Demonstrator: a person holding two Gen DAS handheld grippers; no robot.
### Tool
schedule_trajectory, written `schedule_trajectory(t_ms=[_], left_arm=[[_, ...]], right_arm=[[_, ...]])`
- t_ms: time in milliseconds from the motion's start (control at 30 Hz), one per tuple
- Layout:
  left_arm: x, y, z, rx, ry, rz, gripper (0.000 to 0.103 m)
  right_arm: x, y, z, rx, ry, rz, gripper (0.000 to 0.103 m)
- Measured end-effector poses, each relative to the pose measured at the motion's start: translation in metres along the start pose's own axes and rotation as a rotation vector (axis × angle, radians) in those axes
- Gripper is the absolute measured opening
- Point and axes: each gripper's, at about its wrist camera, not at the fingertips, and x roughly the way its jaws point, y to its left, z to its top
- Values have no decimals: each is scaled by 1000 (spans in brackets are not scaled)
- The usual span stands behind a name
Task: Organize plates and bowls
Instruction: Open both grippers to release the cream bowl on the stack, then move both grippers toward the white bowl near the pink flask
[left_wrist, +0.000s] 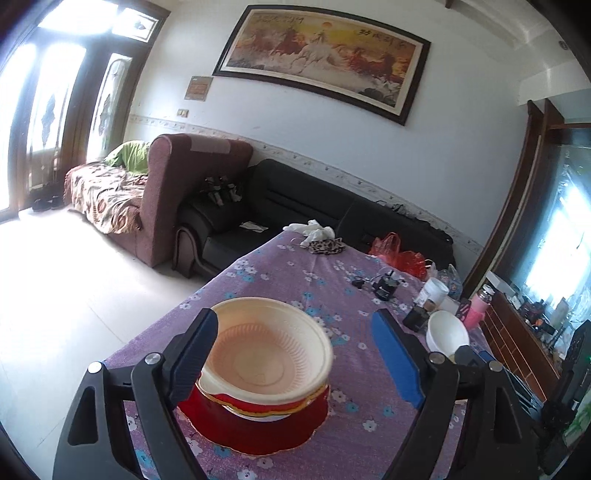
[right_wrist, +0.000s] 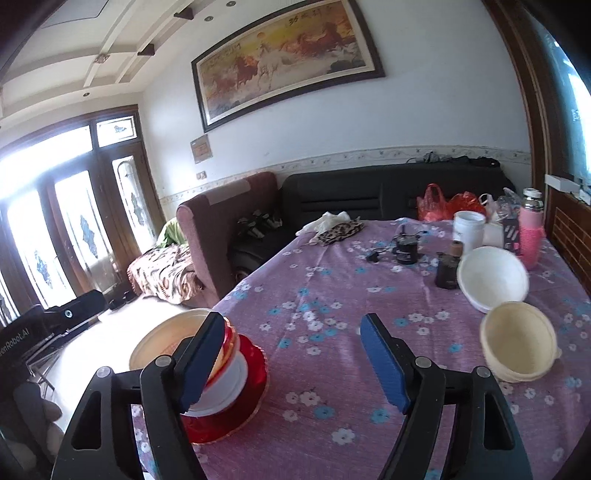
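A cream bowl (left_wrist: 269, 354) tops a stack of red-and-white bowls on a red plate (left_wrist: 258, 432) at the near left corner of the purple floral table (left_wrist: 295, 273). My left gripper (left_wrist: 295, 354) is open, its jaws either side of the cream bowl, left finger against the rim. The stack also shows in the right wrist view (right_wrist: 225, 376). My right gripper (right_wrist: 291, 362) is open and empty over bare cloth right of the stack. A small cream bowl (right_wrist: 519, 345) and a white bowl (right_wrist: 493, 277), which also shows in the left wrist view (left_wrist: 445, 334), sit tilted to the right.
At the table's far side stand a white jar (right_wrist: 468, 229), a pink bottle (right_wrist: 532, 236), dark small containers (right_wrist: 447, 271), a charger (right_wrist: 406, 251), a leopard cloth (right_wrist: 340, 230) and red bags (right_wrist: 436, 203). Sofas (left_wrist: 280, 206) lie beyond; a wooden cabinet (left_wrist: 517, 343) is right.
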Motion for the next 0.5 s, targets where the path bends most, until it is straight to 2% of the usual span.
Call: schedule_trajectory(t_ms=[133,267,367,433,500], left_arm=[[-34,-18,8,68,-41,-42,85],[-74,-33,32,171,-100,-35,85],[-105,-48,58,285,-186,53,88],[-119,-58,78,342,-213,77,94],[-131,-74,105,391,-235,90,94]], right_arm=[[-64,-45,7,24,-53,-127,80],[-142,-87,39,67,-110,-208,80],[-207,-104,79,85,-177,-239,81],[-240,-106,109,86,-207,-261,84],[-280,-109,152,100,-240,-271,84]])
